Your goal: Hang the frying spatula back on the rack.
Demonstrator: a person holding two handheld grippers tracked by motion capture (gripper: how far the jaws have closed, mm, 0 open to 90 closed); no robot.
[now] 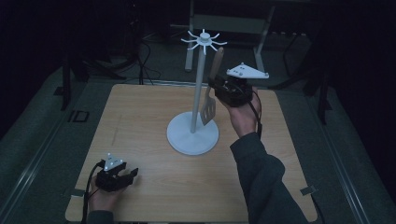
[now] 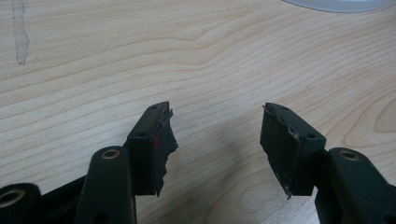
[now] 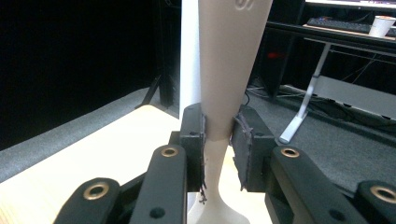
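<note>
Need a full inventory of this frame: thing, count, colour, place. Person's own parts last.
spatula: one, beige handle with a slotted grey blade, held upright beside the stand's pole, blade down just over the base.
hook stand: one, white, round base mid-table, tall pole, ring of hooks on top.
table: one, light wood grain, centre of the high view.
desk: one, dark top on white legs, behind the table in the right gripper view, with a keyboard and a white cup on it.
right gripper: one, black, shut on the spatula's handle, right of the pole.
left gripper: one, black, jaws open with nothing between them, low at the table's near-left corner.
</note>
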